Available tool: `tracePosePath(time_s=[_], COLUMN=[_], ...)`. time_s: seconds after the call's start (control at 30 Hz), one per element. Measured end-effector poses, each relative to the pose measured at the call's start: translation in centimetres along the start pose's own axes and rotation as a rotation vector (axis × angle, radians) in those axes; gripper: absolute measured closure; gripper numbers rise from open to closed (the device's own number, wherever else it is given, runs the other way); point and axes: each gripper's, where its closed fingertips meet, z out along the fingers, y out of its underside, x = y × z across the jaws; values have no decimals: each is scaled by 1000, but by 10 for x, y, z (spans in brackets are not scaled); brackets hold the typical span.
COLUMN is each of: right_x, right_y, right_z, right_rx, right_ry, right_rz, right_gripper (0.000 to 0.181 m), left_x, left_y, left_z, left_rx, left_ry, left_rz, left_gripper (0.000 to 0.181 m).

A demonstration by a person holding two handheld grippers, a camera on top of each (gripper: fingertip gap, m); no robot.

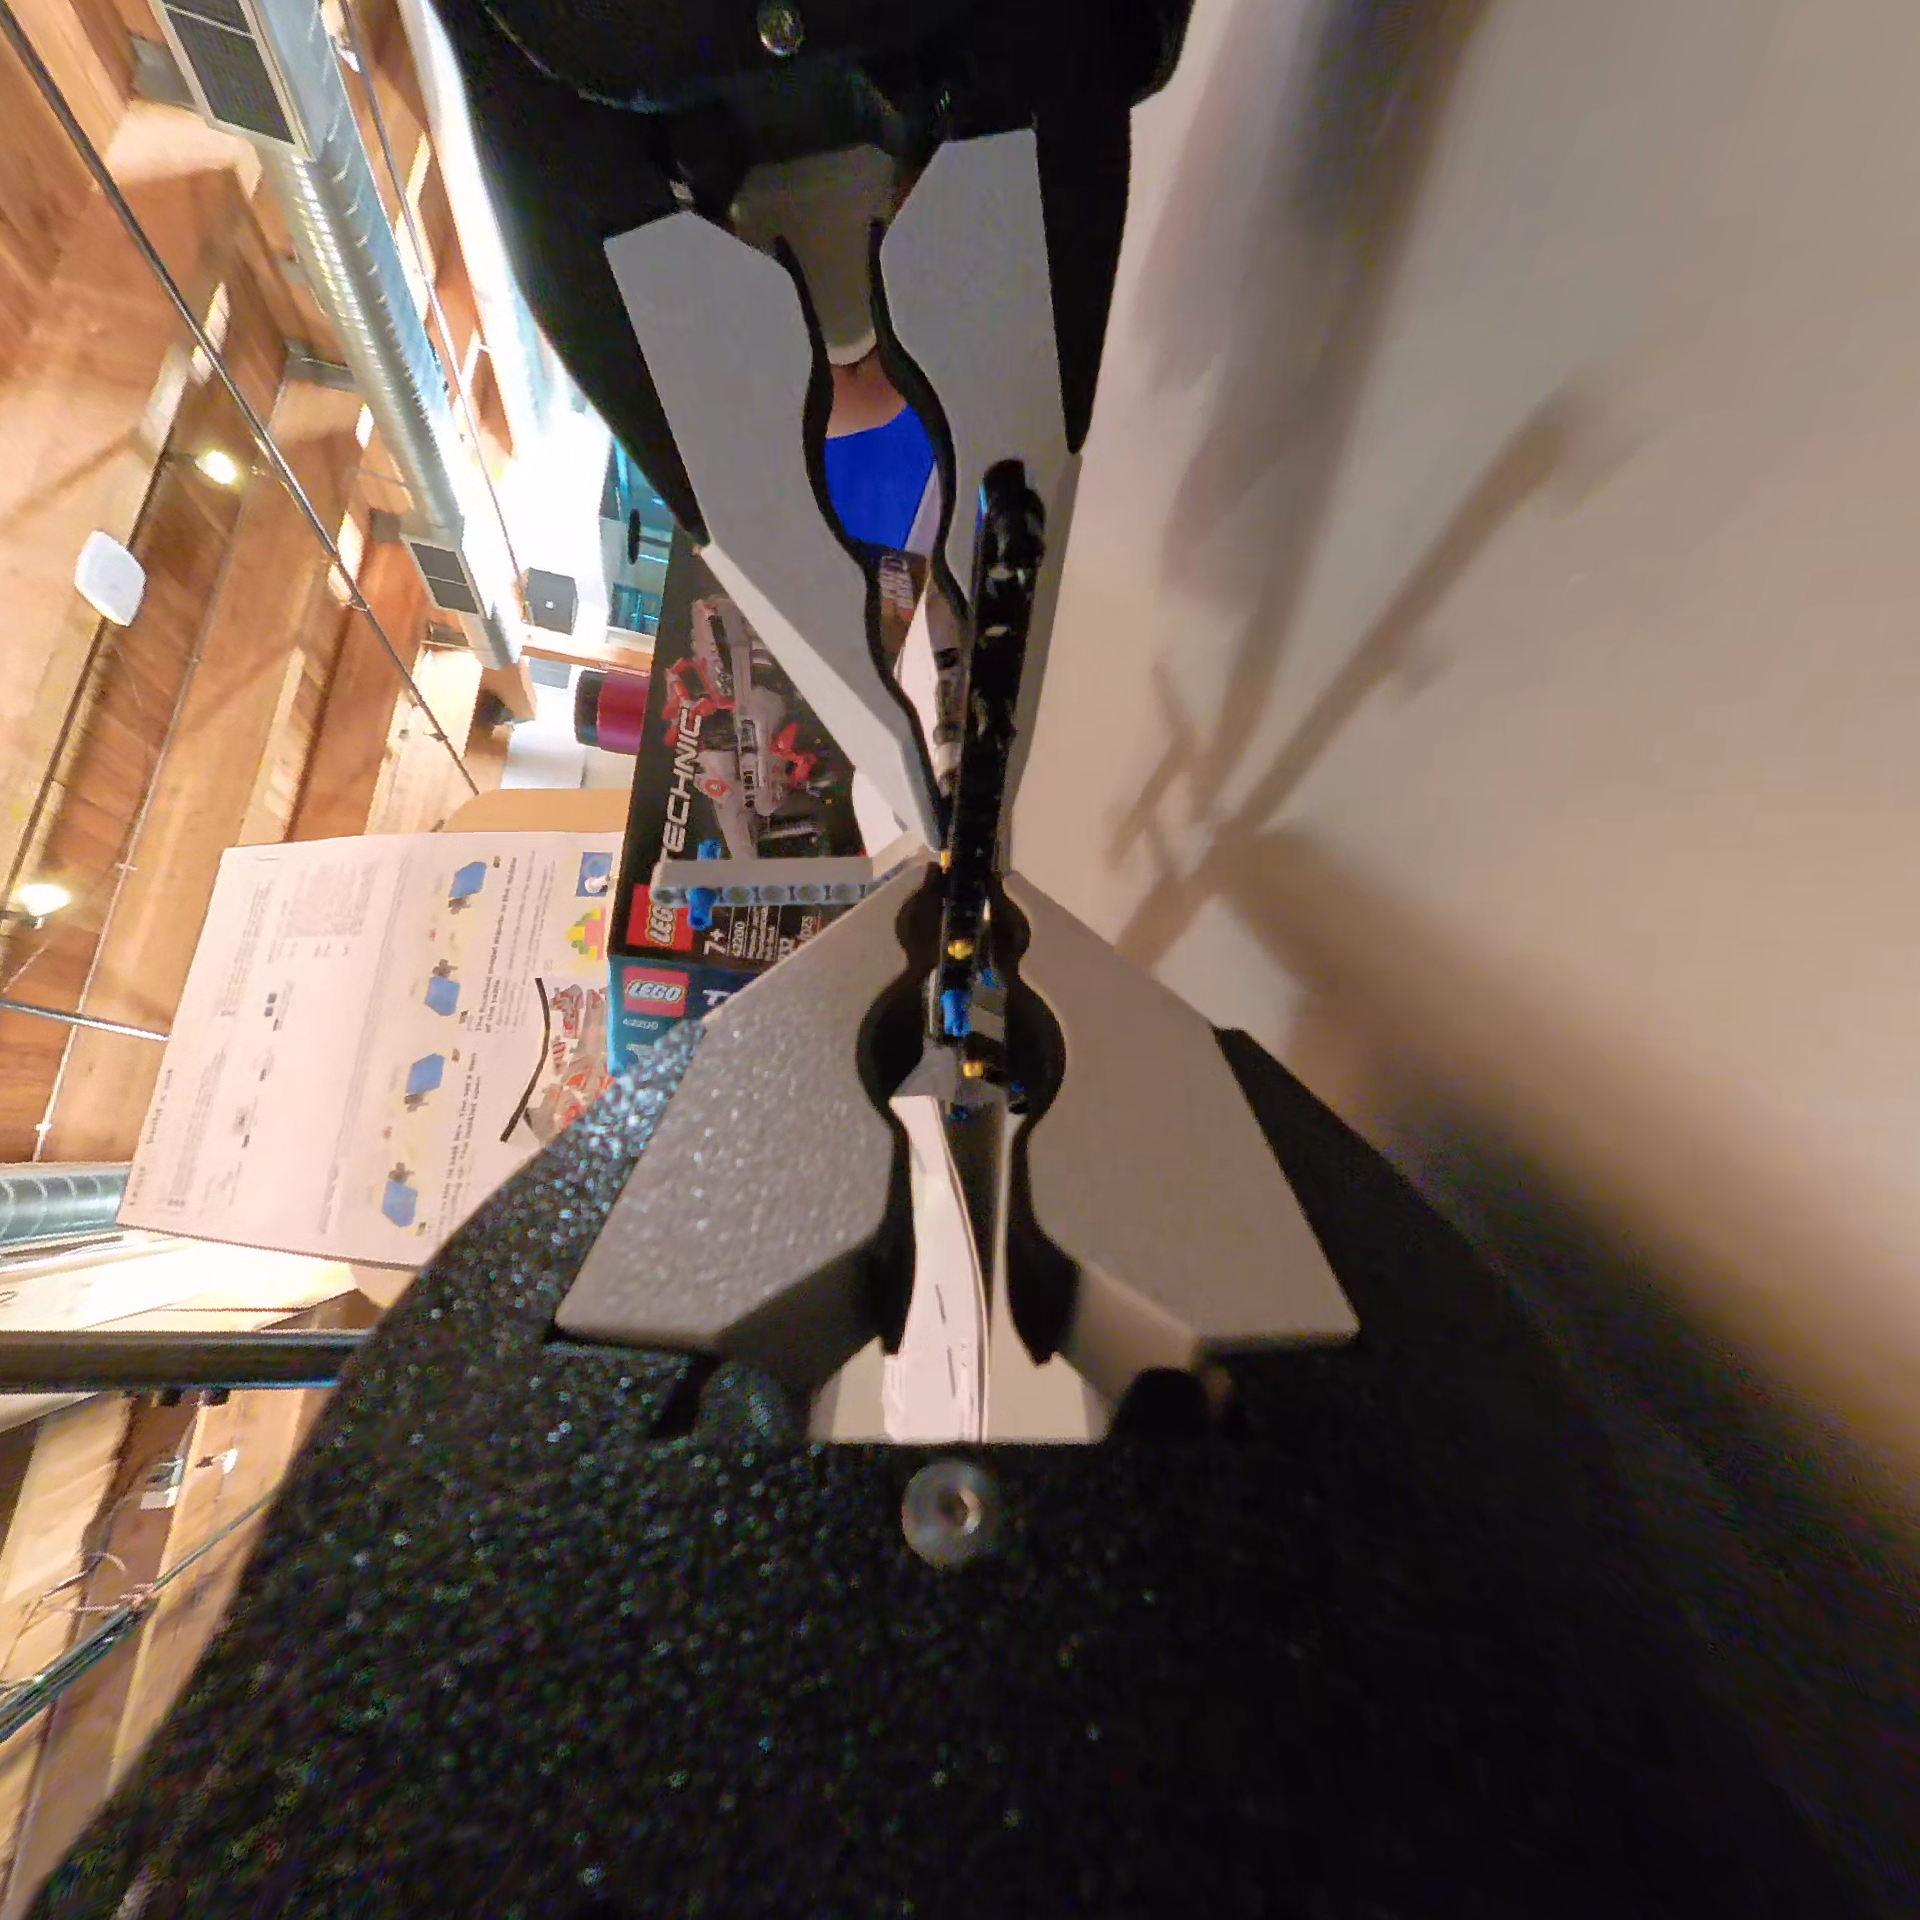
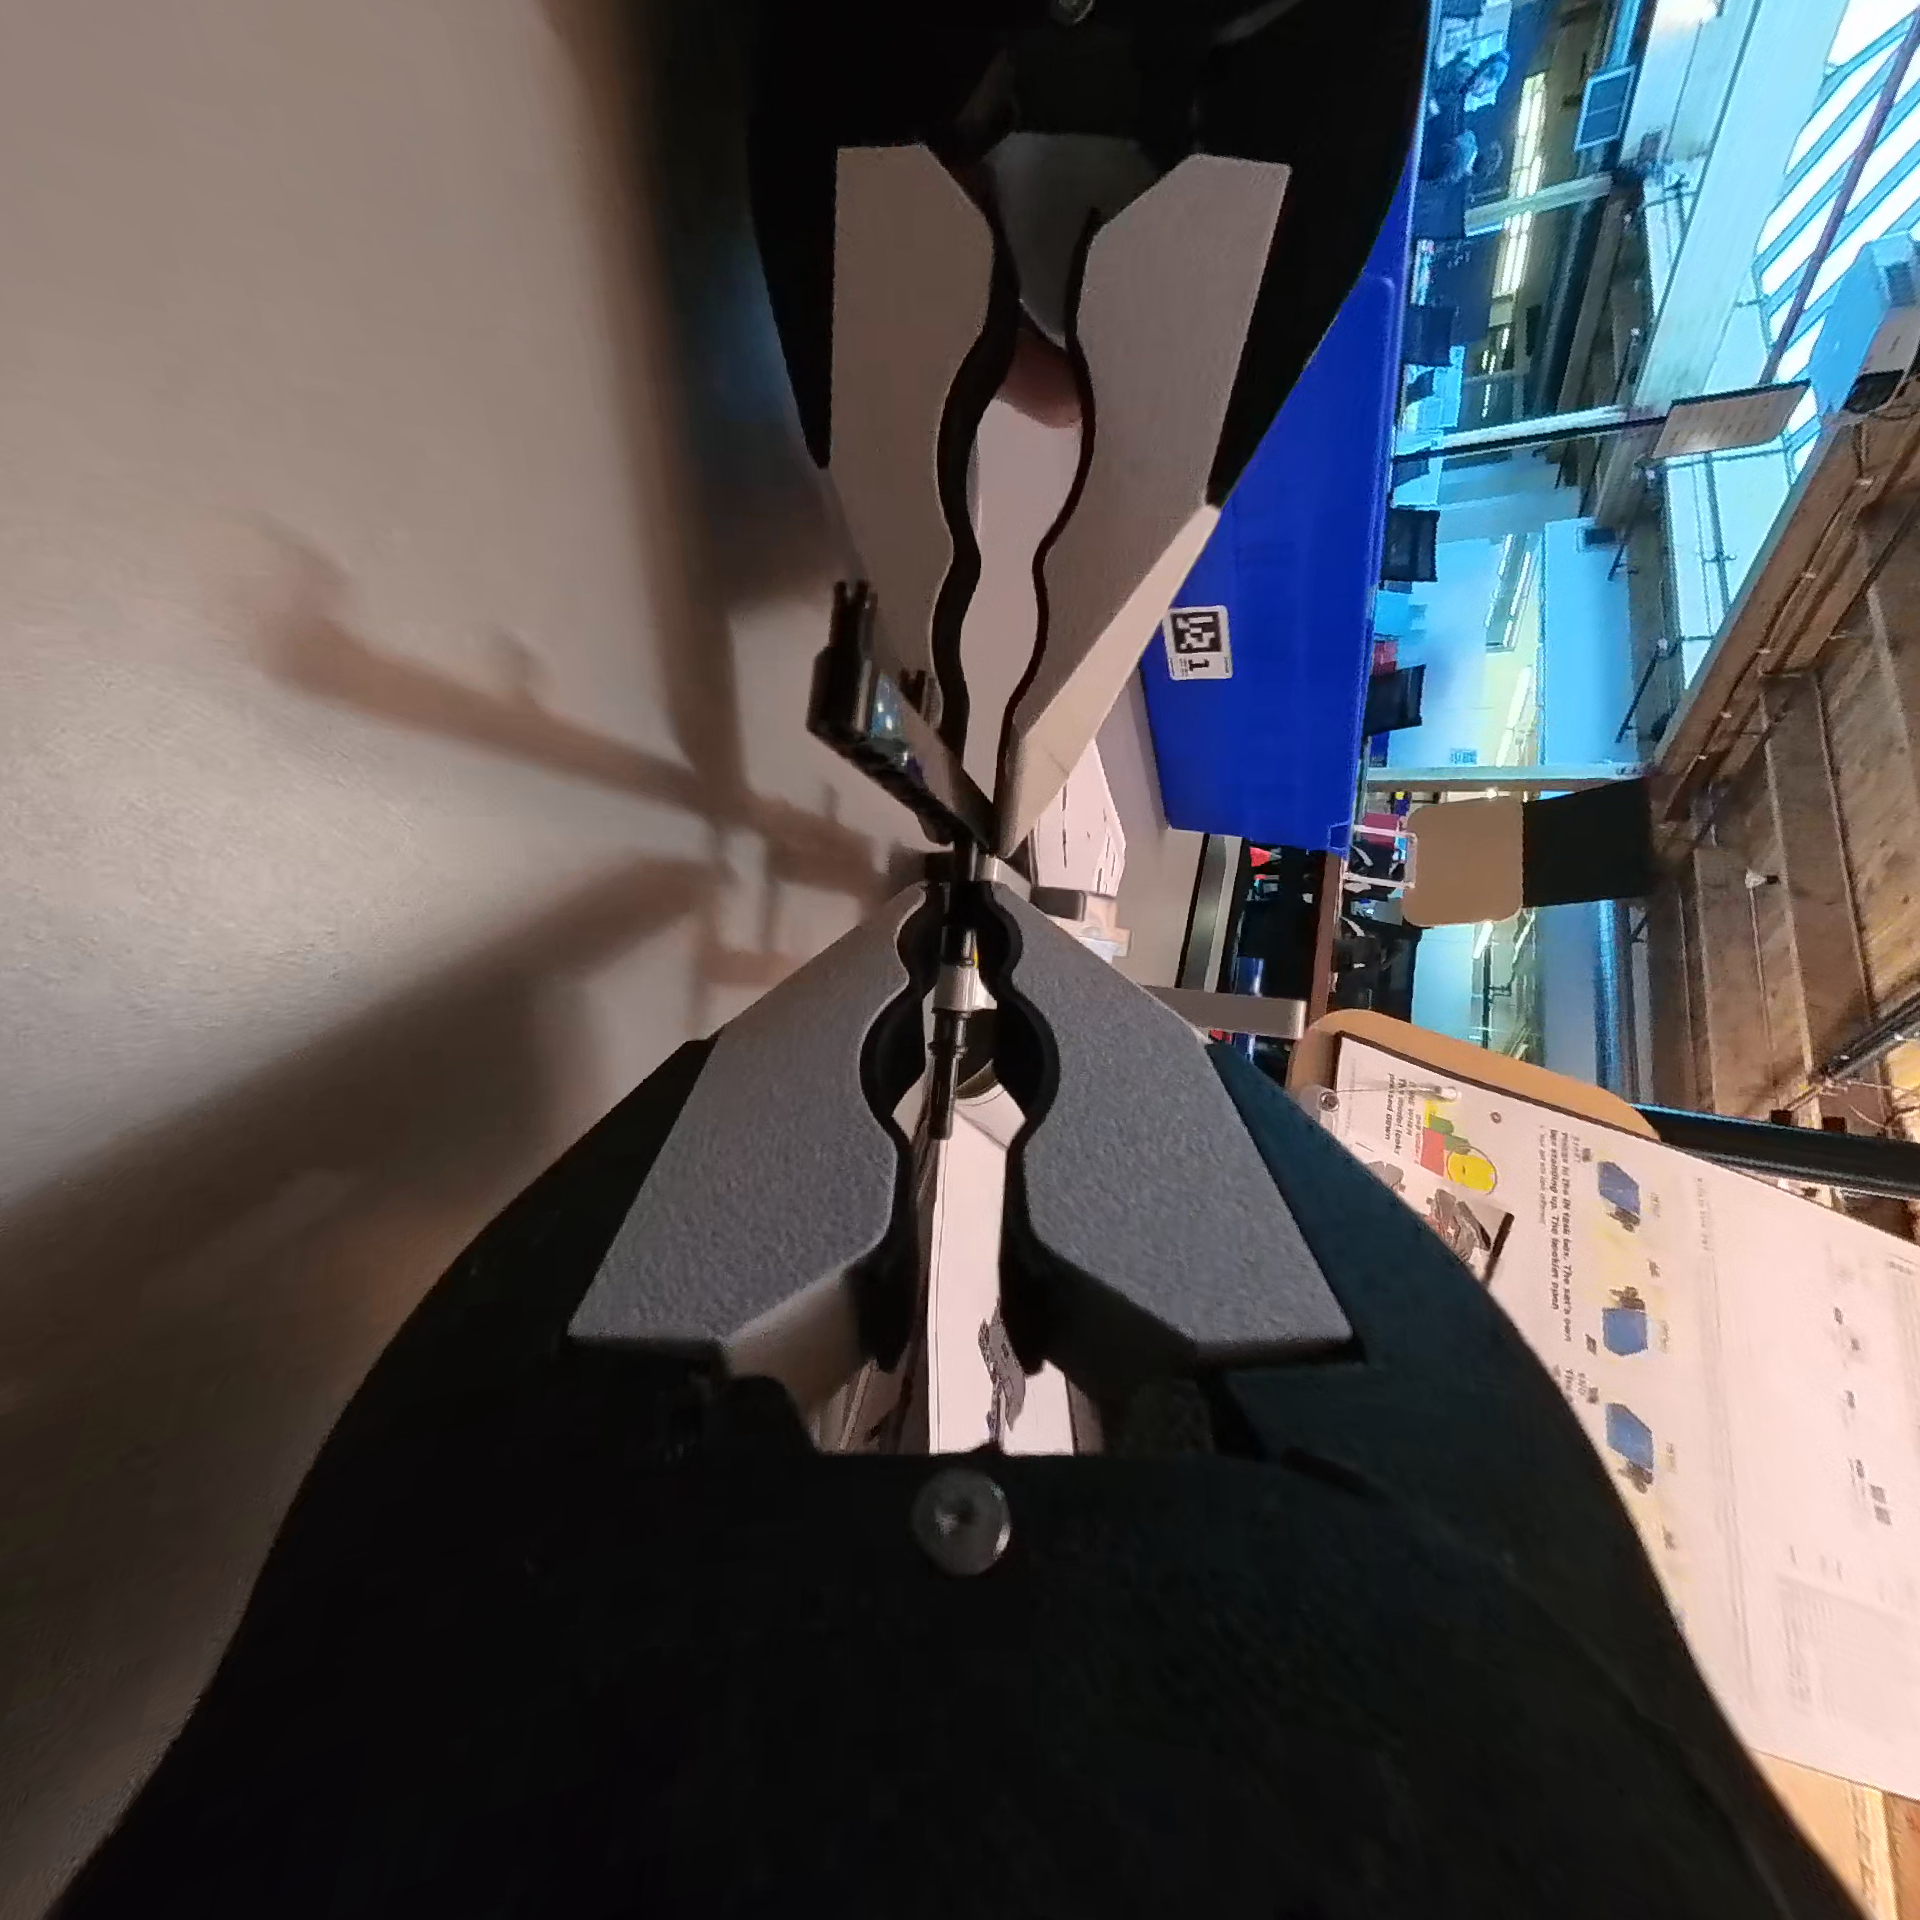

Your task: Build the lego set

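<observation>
I am clamping both jaws tip to tip: left gripper (image 1: 961,883) gripping the black lego assembly (image 1: 987,727), right gripper (image 2: 961,883) pinching a thin axle piece (image 2: 954,997).

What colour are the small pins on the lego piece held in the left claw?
Blue and yellow, on a black lego piece; left wrist view shows them best.

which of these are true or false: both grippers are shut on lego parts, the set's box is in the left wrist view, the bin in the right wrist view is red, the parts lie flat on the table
1. The left gripper and right gripper are each shut on a lego piece: the black beam assembly and the thin black axle. True.
2. The lego box shows in the left wrist view. True.
3. The bin is red. False: blue.
4. The pieces lie flat on the table. False: they are held between the fingers.
</observation>
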Motion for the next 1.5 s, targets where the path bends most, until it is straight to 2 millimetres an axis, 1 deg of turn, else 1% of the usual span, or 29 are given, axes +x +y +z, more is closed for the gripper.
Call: tracePosePath(time_s=[0.13,0.17,0.23,0.33,0.43,0.5,0.6,0.67,0.8,0.87,1.07,1.27,1.37,1.5], right_x=[4,5,7,11,13,9,6,8,9,8,8,7,7,6], right_y=[-3,-4,-5,4,11,12,13,13,12,11,13,14,13,15], right_z=[1,1,0,-3,-8,-7,-2,-1,0,0,1,-2,-2,-3], right_rx=[31,47,67,44,51,47,23,6,-7,-24,-32,-28,-27,-41], right_ry=[38,47,67,77,69,50,45,64,57,53,64,65,63,63], right_rz=[-9,2,15,29,90,81,43,24,34,16,0,9,0,-7], right_gripper=[179,177,165,155,155,160,173,177,178,178,177,177,178,177], left_x=[-2,-2,-2,-4,-5,-5,-4,-4,-3,-2,-1,3,2,3], left_y=[1,1,1,3,5,5,5,5,7,8,9,4,4,5], left_z=[1,2,3,3,2,2,2,2,1,1,2,-2,-2,0], left_rx=[-3,-3,-1,1,4,6,15,17,25,24,34,39,31,24], left_ry=[-16,-16,-18,-23,-24,-24,-19,-17,-1,5,3,-1,-8,3], left_rz=[-8,-11,-15,-41,-68,-73,-79,-86,-123,-105,-137,-92,-74,-90], left_gripper=[176,176,176,176,176,176,176,176,175,175,175,170,175,176])
